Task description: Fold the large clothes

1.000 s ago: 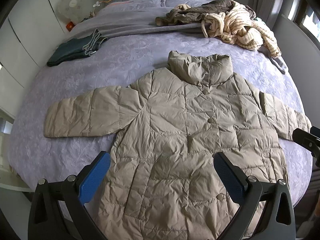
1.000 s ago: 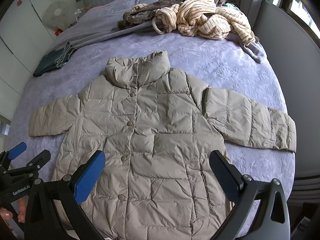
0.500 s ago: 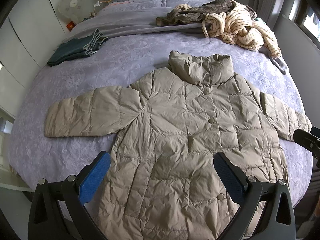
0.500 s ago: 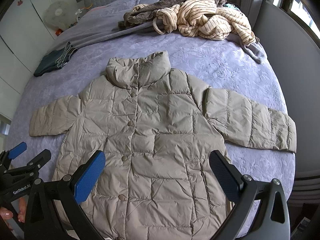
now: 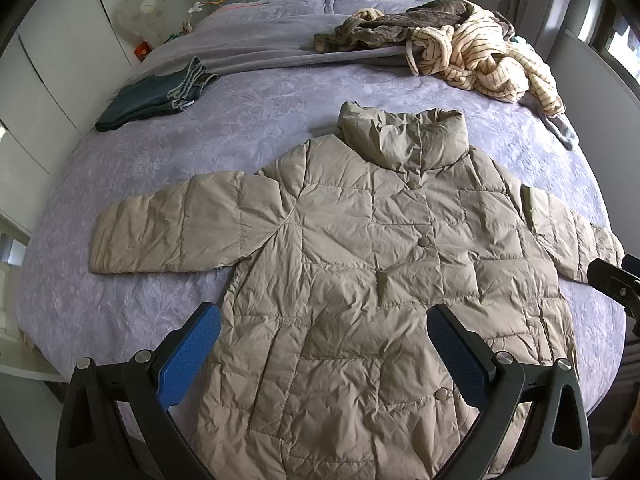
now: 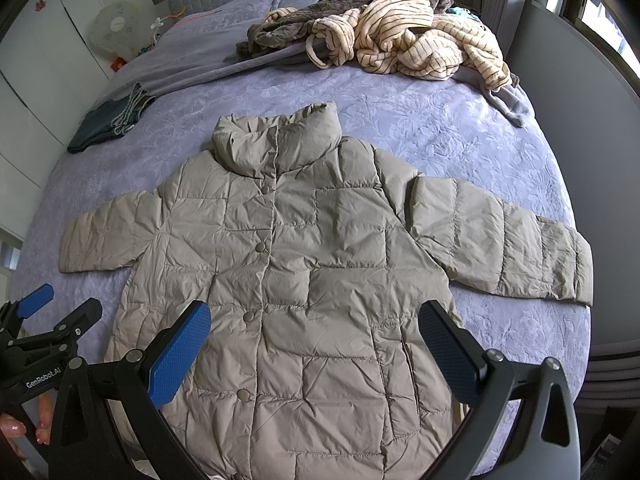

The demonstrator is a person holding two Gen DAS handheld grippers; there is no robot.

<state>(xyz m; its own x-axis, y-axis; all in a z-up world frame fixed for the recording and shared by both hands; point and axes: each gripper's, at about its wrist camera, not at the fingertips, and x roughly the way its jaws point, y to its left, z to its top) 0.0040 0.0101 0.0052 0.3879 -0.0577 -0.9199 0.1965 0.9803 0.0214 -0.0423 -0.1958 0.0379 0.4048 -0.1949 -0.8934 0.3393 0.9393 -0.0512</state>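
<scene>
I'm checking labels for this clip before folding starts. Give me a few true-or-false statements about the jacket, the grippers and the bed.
1. The jacket lies flat with both sleeves spread. True.
2. The left gripper grips a sleeve. False: it is open, holding nothing.
3. The right gripper is open. True.
4. The jacket is unbuttoned and open. False: its front is closed.
5. A striped robe lies beyond the collar. True.

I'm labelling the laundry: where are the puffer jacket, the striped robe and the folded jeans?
puffer jacket [image 5: 360, 280]: left wrist view, chest panel.
striped robe [image 6: 420, 48]: right wrist view, bunched middle.
folded jeans [image 5: 144, 100]: left wrist view, top layer.
</scene>
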